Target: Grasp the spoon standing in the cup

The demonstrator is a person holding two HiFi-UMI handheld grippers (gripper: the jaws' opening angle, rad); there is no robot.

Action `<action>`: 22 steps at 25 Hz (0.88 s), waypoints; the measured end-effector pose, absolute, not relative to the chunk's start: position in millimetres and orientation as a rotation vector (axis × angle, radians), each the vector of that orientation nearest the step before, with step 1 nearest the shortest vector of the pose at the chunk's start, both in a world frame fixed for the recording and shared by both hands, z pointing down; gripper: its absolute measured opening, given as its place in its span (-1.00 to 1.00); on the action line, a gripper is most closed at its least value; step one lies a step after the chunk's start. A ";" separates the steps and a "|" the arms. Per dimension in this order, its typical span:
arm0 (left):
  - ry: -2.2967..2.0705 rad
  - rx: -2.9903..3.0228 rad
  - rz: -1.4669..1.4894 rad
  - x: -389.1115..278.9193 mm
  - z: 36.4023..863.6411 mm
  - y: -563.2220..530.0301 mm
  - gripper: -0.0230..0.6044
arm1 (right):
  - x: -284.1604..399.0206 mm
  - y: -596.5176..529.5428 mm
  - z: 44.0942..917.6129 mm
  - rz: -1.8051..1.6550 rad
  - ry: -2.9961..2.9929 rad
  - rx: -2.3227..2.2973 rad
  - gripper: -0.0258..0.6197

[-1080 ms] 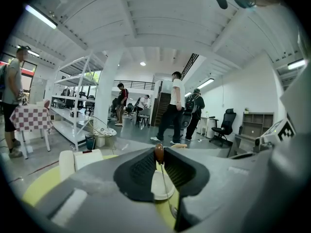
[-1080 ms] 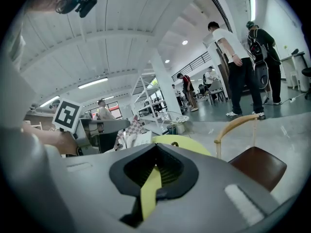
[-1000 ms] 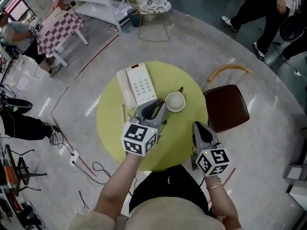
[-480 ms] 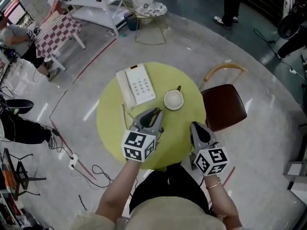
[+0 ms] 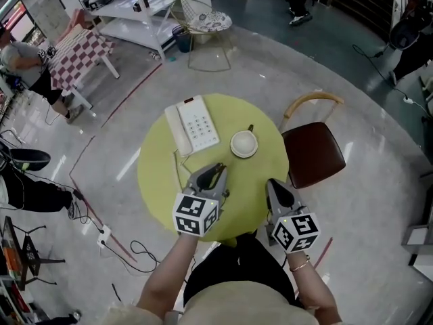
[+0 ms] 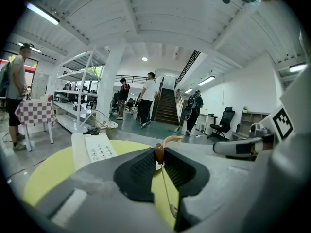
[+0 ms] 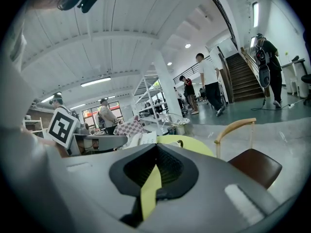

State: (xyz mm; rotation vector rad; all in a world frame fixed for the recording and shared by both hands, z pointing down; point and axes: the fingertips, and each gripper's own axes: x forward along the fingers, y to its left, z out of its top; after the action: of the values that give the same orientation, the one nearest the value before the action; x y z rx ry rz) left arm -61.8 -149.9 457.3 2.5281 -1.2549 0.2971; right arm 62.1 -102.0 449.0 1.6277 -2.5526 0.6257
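Note:
A white cup stands on the round yellow table, with a small dark handle showing at its far rim. My left gripper hovers over the table's near half, a short way in front of the cup. In the left gripper view its jaws are shut on the spoon: a thin metal shaft with a brown knob at the jaw tips and its bowl low down near the camera. My right gripper is over the table's near right edge, shut with nothing in it.
A white desk phone lies on the table left of the cup. A brown chair with a curved wooden back stands at the table's right. Cables run across the floor at the left; people, a metal shelf and a checkered table are farther off.
My left gripper has drawn back from beside the cup toward the table's near edge, with the spoon in its jaws. The right gripper has barely moved.

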 end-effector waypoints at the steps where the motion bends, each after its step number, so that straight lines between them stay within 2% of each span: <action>1: -1.253 2.528 0.299 -62.5 458.1 -147.6 -0.75 | 61.1 -100.0 449.0 0.626 -2.554 1.629 -0.92; 22: -1.224 2.515 0.308 -63.4 468.8 -106.5 -0.75 | 47.2 -73.8 452.1 0.618 -2.548 1.590 -0.92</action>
State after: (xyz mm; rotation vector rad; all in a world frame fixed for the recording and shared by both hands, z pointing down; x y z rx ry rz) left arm -63.4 -106.5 468.8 2.5150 -1.2240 0.3079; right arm 47.2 -73.8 452.1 1.5899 -2.5483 0.6177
